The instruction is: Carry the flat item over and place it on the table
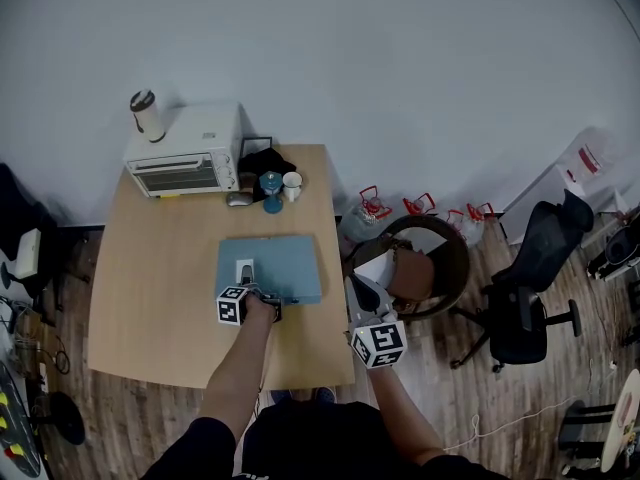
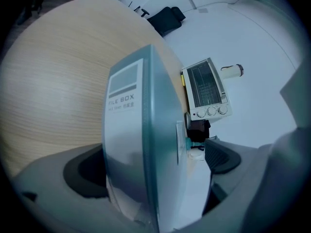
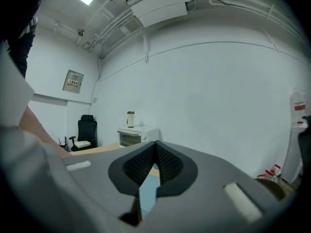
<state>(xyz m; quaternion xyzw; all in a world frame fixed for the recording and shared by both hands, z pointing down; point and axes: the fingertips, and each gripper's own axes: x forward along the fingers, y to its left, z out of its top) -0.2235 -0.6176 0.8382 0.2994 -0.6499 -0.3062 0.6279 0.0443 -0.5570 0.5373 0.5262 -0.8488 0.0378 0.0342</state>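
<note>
Far L, at the back of the table (image 1: 150, 298), a toaster oven (image 1: 185, 153) is parked w/ a tumbler (image 1: 146, 114) stood on top. Just R of it a white cup (image 1: 291, 183) and small clutter are grouped, so the middle of the tabletop is left free.

The file box (image 1: 285, 263) is laid flat there, toward the front R part, its weight borne by the table. The L gripper (image 1: 268, 306) is set at the box's near edge, angled down. Its jaws are spread wide w/ the box edge (image 2: 146, 144) between them and a gap shown at the R pad, so nothing is clamped. This is judged a release, as no support is needed.

The R gripper (image 1: 362, 293) is held off the table's R edge, approx level. Its pads (image 3: 165, 161) are shut tip to tip on nothing, and it is judged idle, kept clear.

The task is judged nearly done: only a clean back-off is required, w/o dragging the box.
</note>
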